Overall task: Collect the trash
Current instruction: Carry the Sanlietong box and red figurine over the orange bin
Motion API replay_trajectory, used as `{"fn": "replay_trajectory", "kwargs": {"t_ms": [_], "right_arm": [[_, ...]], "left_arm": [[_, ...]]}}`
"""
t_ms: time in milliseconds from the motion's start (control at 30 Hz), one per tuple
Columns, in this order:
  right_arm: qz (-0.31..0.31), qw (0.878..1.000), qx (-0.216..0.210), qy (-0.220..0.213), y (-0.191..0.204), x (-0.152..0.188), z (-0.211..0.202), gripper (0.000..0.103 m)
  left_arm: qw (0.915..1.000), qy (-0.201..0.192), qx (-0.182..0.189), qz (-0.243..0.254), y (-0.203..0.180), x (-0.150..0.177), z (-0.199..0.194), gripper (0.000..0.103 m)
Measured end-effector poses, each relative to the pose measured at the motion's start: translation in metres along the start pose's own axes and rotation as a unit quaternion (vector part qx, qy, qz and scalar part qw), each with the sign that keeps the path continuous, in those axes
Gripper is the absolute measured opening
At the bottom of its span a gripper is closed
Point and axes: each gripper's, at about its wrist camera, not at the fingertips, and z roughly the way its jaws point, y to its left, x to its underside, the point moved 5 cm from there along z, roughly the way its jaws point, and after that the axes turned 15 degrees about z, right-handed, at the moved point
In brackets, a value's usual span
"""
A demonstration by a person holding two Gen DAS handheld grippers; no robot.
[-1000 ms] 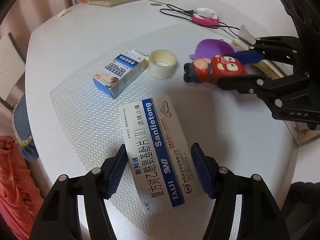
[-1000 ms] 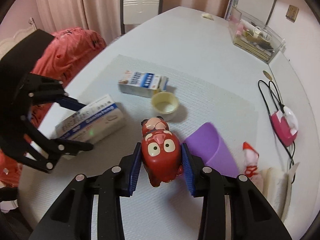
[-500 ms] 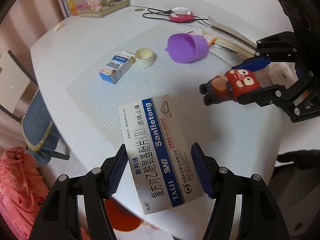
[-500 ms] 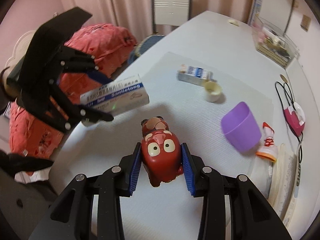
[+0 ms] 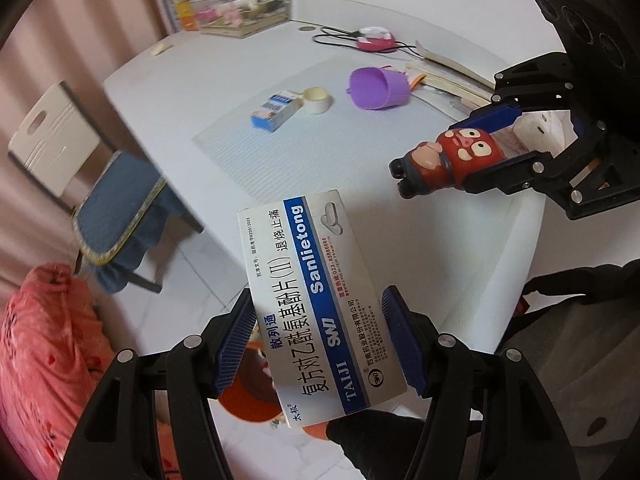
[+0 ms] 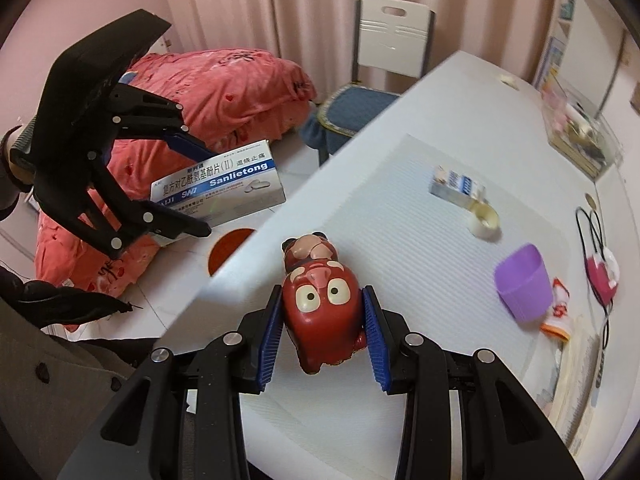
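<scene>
Left tool (image 5: pixel 320 344) clamped on medicine box (image 5: pixel 316 300), held off the tabletop (image 6: pixel 400 208) edge, above the floor and an orange round thing (image 6: pixel 230 250), possibly a bin. Right tool (image 6: pixel 322 334) clamped on red pig figurine (image 6: pixel 320 300), above the tabletop edge. Neither dropped yet. Small blue box (image 5: pixel 276 110), tape roll (image 5: pixel 317 99), purple cup (image 5: pixel 378 88) left on tabletop.

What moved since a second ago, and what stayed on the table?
Both grippers lifted their things up and away from the table. The left gripper carried the medicine box out past the table edge, over the floor. The right gripper raised the red pig toy off the mat. Nothing was let go. The small blue box, tape roll and purple cup stayed put.
</scene>
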Motion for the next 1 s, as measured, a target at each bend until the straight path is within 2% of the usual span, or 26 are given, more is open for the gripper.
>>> {"fn": "replay_trajectory", "kwargs": {"t_ms": [233,533,733,1000], "right_arm": [[-0.040,0.999,-0.028,-0.003,0.055,-0.021,0.008,0.039],[-0.095,0.994,-0.062,0.008,0.137,-0.054,0.041,0.039],[-0.118,0.990,-0.073,0.025,0.186,-0.075,0.074,0.039],[-0.116,0.988,-0.083,0.057,0.230,-0.096,0.136,0.039]], "left_arm": [[0.9989,0.004,-0.022,-0.041,0.014,0.044,-0.022,0.066],[0.9950,0.013,-0.040,-0.091,0.047,0.106,-0.039,0.066],[0.9920,0.019,-0.037,-0.119,0.073,0.146,-0.039,0.066],[0.9880,0.037,-0.017,-0.149,0.106,0.199,-0.019,0.066]]}}
